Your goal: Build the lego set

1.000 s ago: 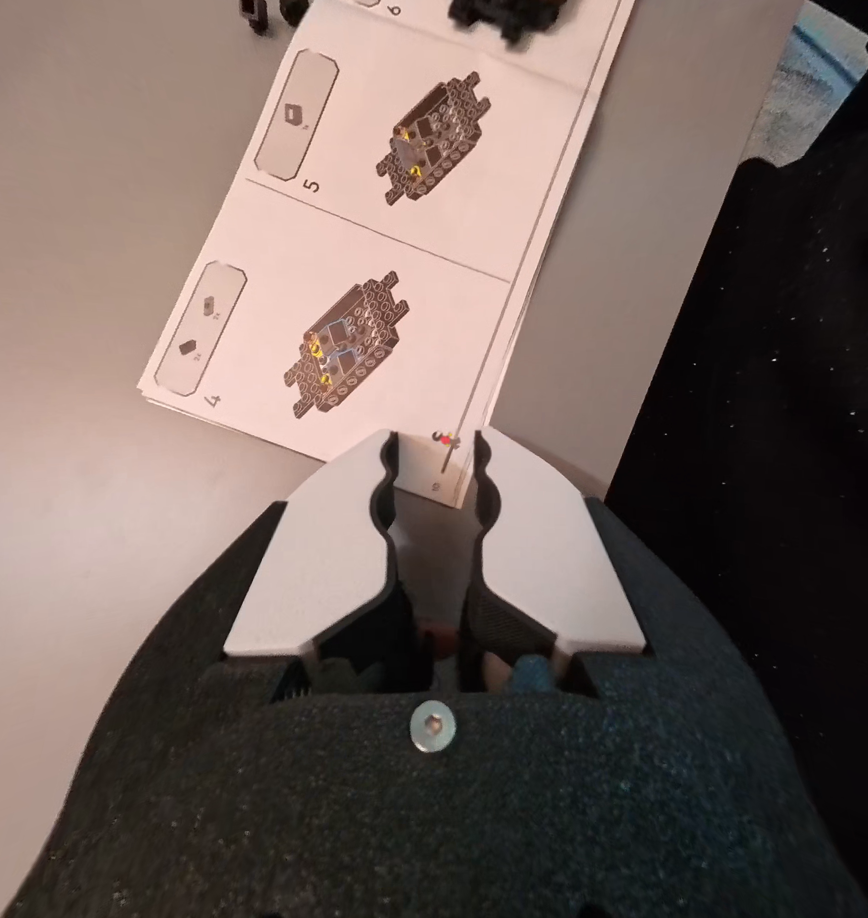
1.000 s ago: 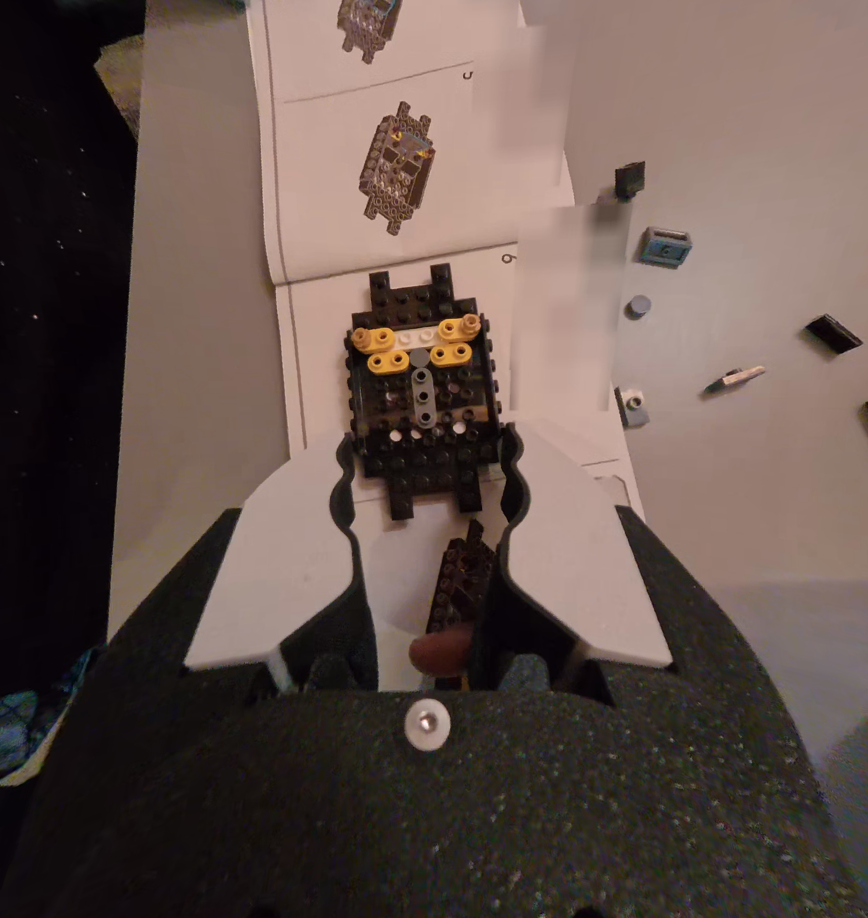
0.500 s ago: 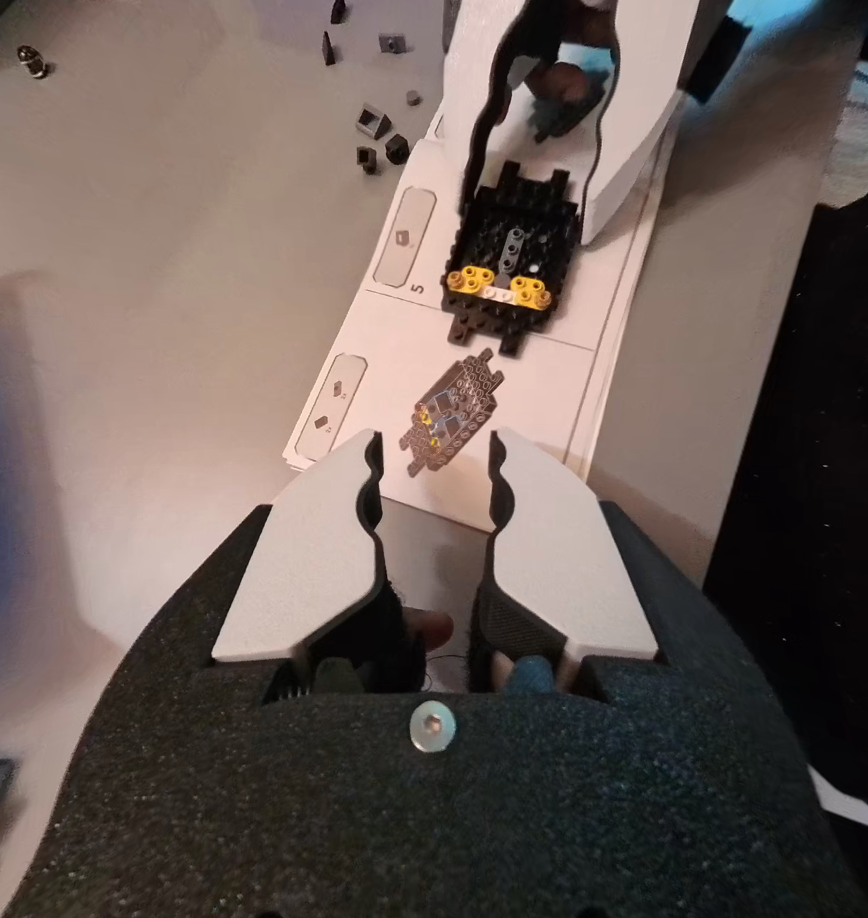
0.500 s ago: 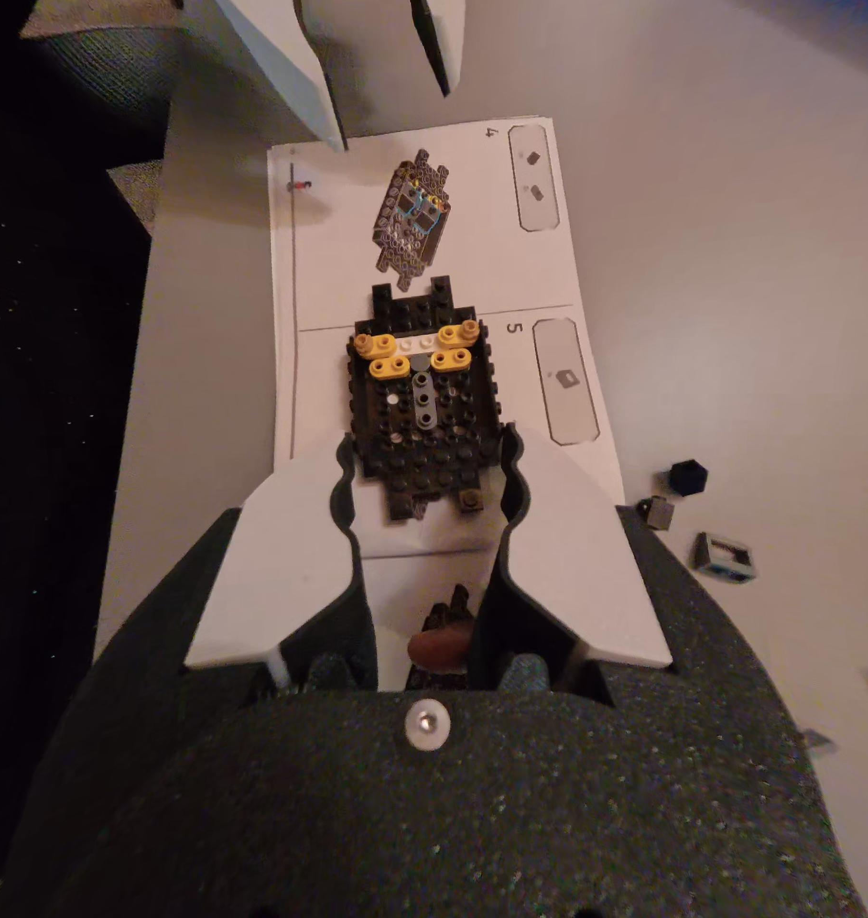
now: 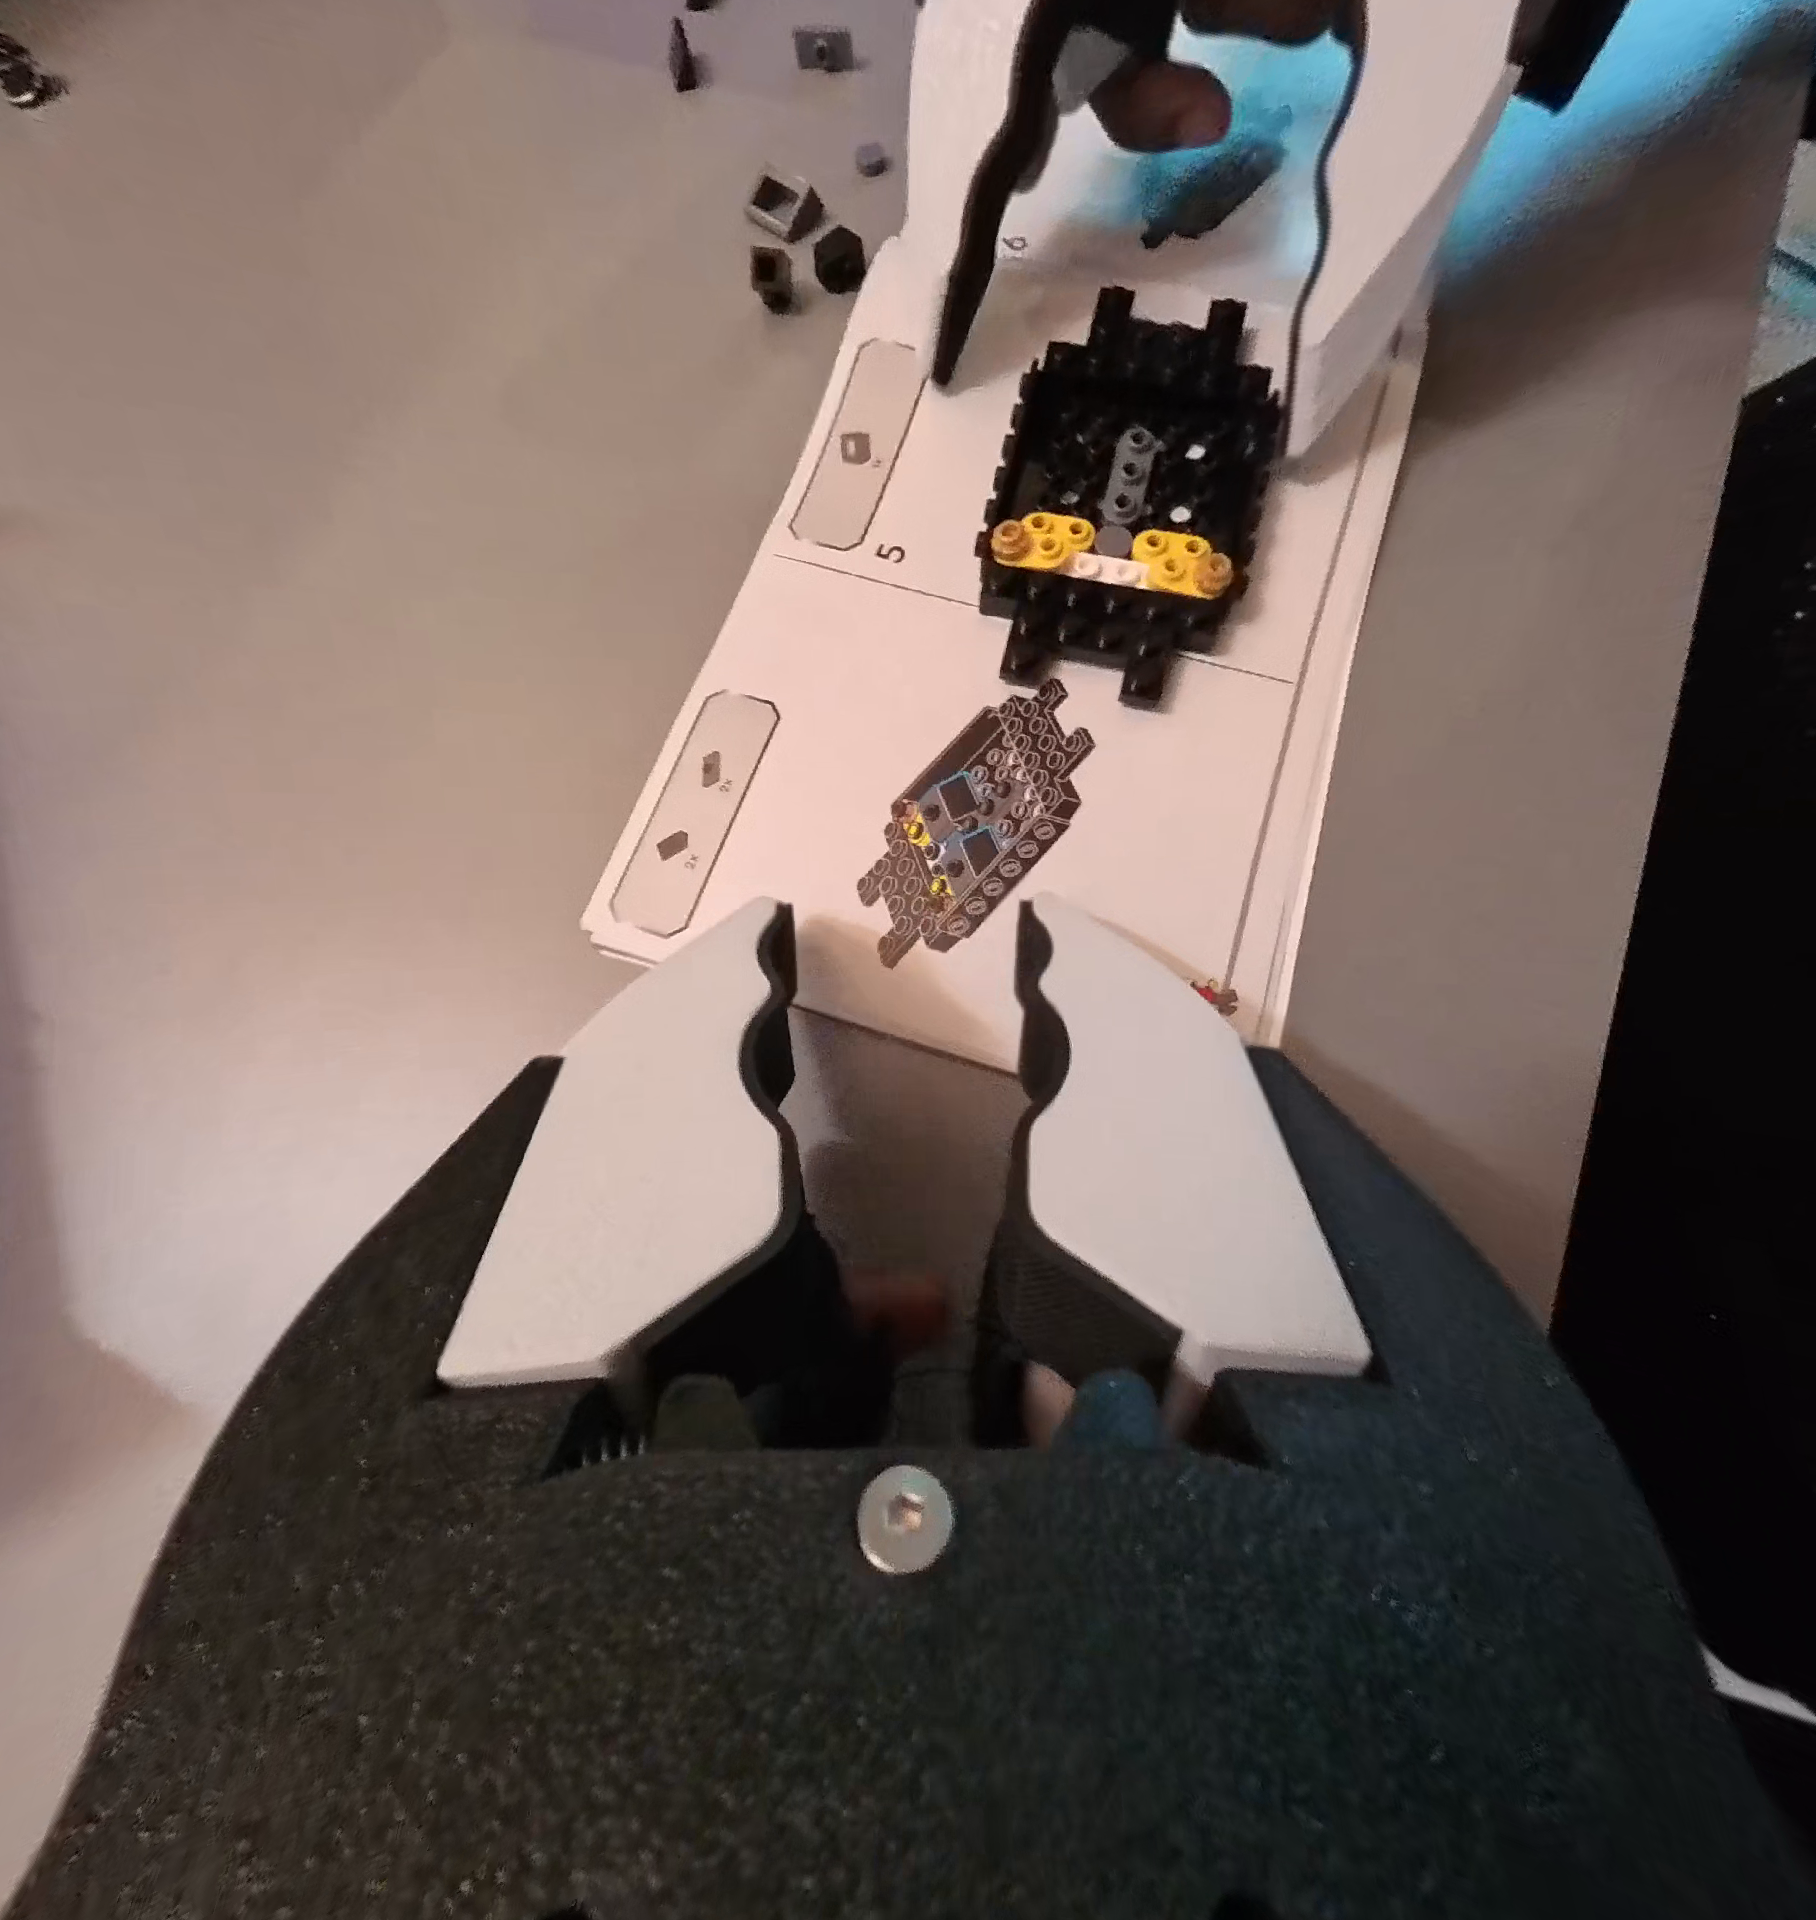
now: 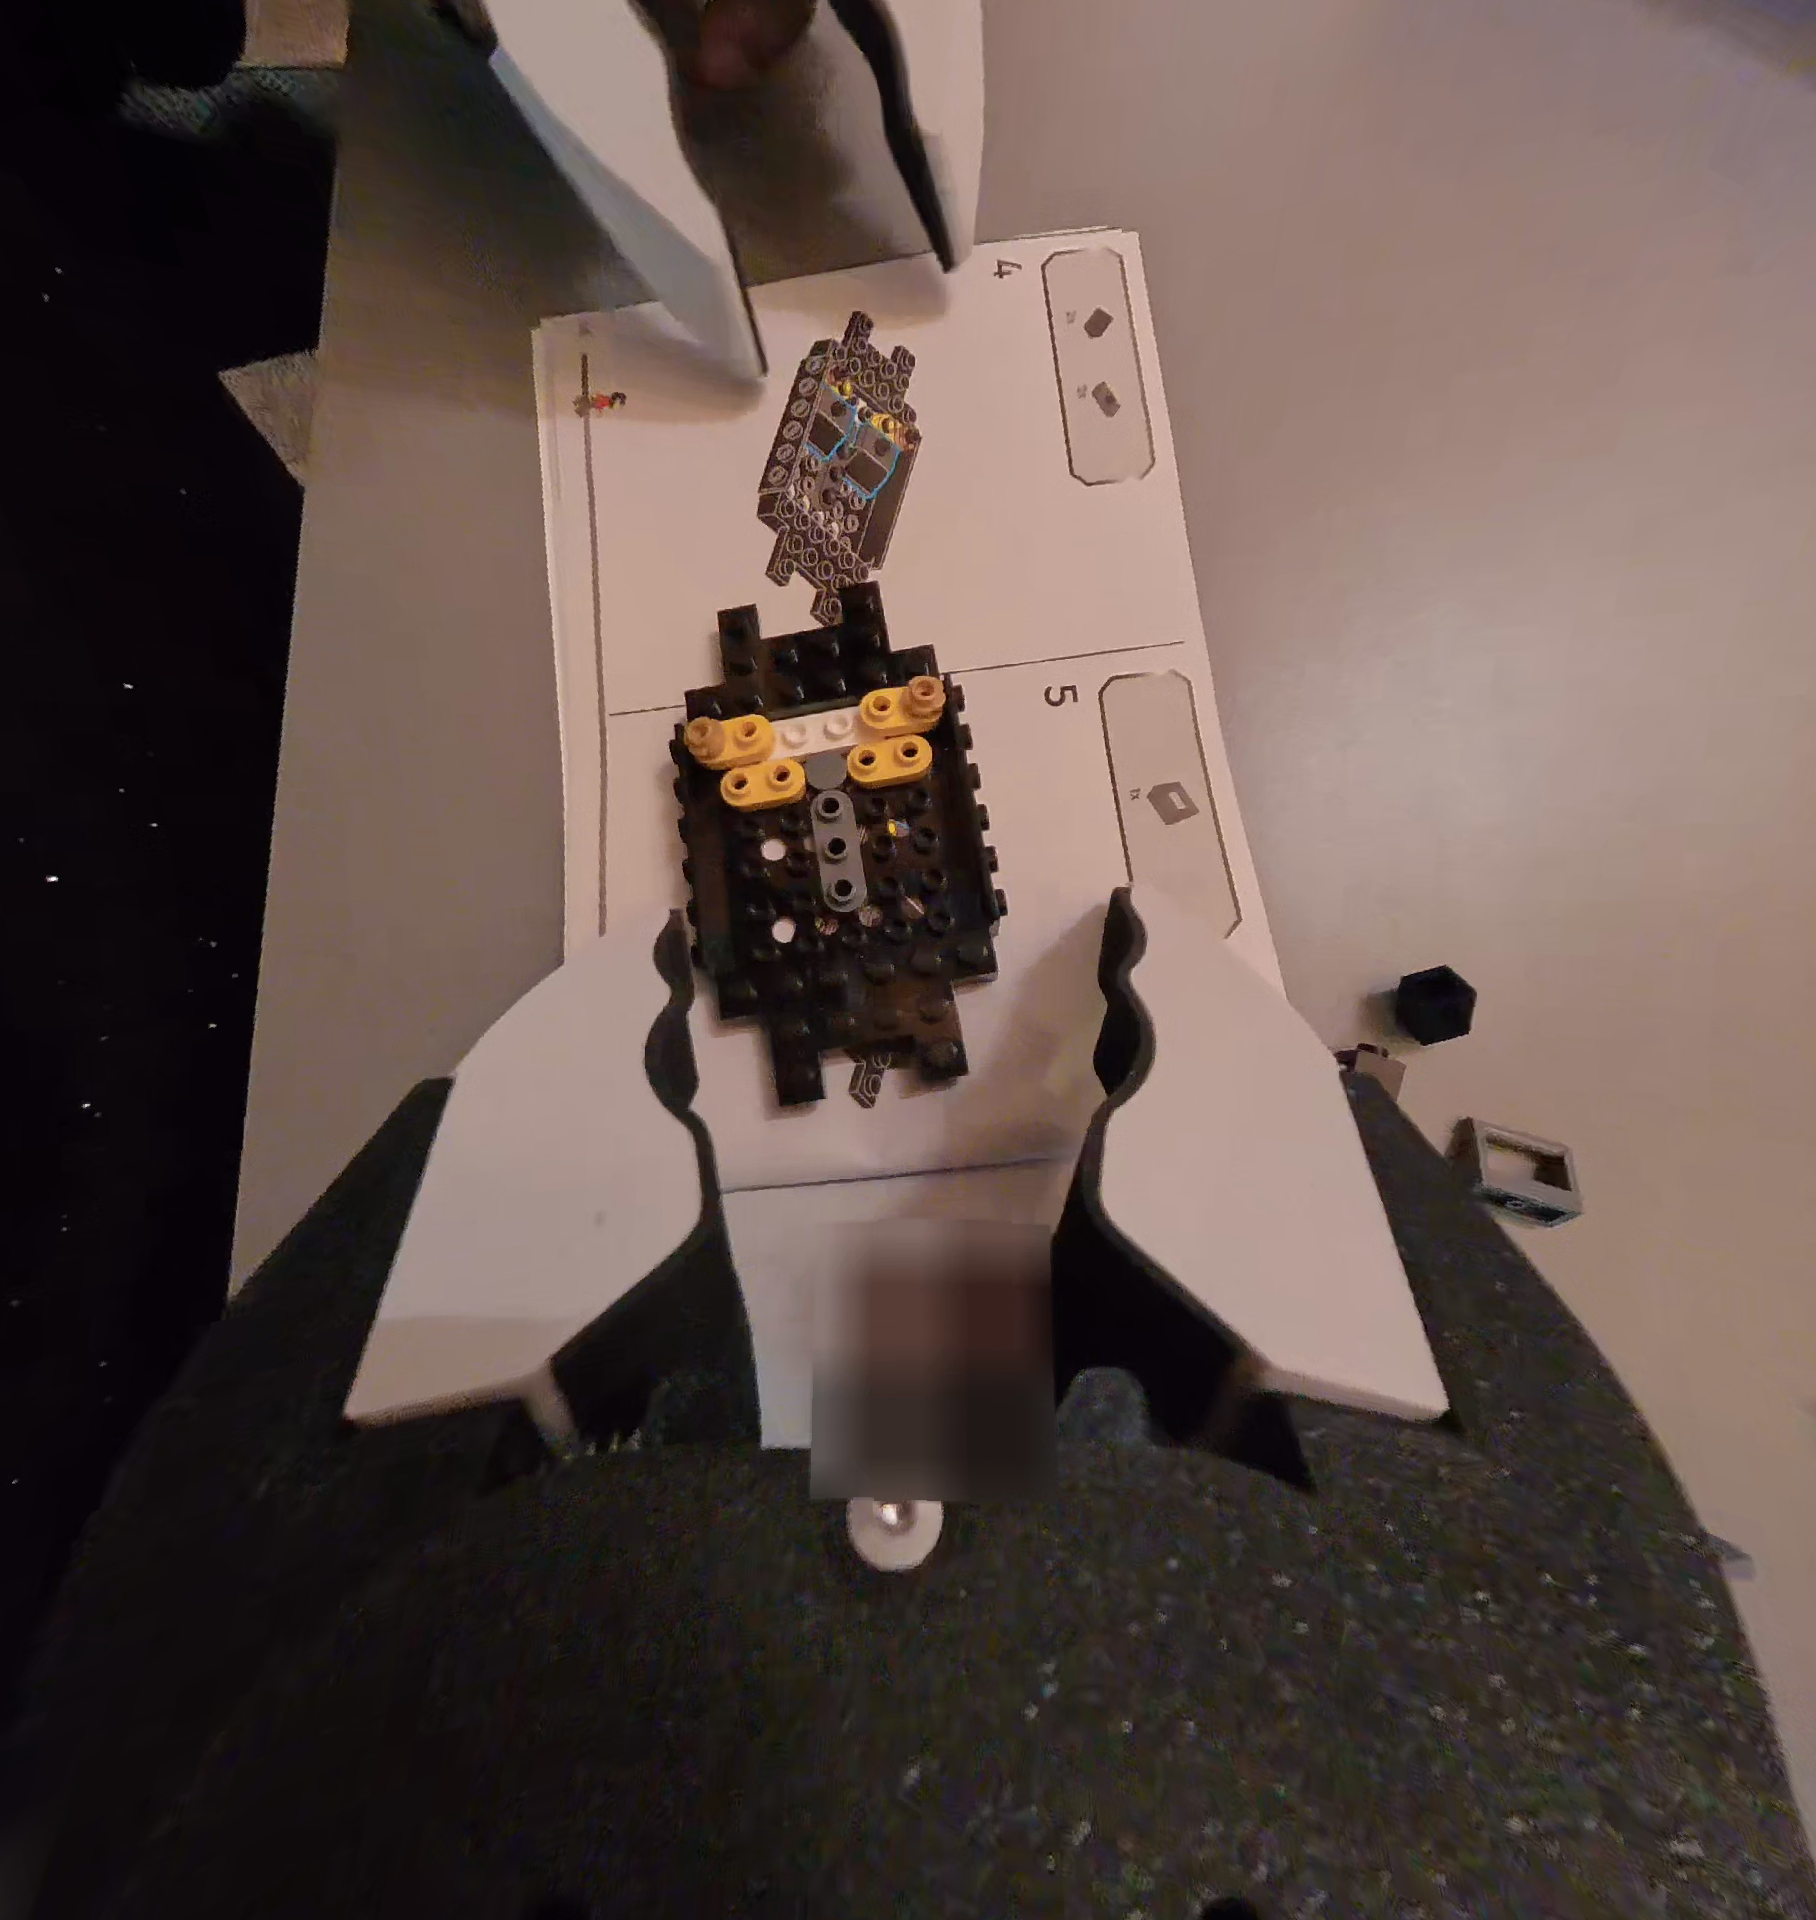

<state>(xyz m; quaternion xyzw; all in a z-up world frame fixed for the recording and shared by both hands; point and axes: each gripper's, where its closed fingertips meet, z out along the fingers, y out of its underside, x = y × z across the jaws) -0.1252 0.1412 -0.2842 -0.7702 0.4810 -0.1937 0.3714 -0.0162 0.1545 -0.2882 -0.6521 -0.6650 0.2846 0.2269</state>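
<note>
— Black plates with yellow studs: the lego build [image 6: 839, 847] lies flat on the open instruction booklet [image 6: 1112, 582], which sits at the edge of the table [image 5: 312, 623].

— And the grippers?

— Both spread wide, holding nothing. The right gripper [image 6: 899, 930] has its tips on either side of the build's near end, not touching. The left gripper [image 5: 904, 925] hovers over the booklet's other end.

— How would you do this step?

— Go for a loose piece, I'd say, and steady the build before pressing, since paper slides.

— Where are the pieces?

— The right wrist view shows a black piece [image 6: 1436, 1003] and a grey frame piece [image 6: 1519, 1174]. Only the left wrist view shows the farther scatter, including a small grey stud [image 5: 871, 159].
</note>
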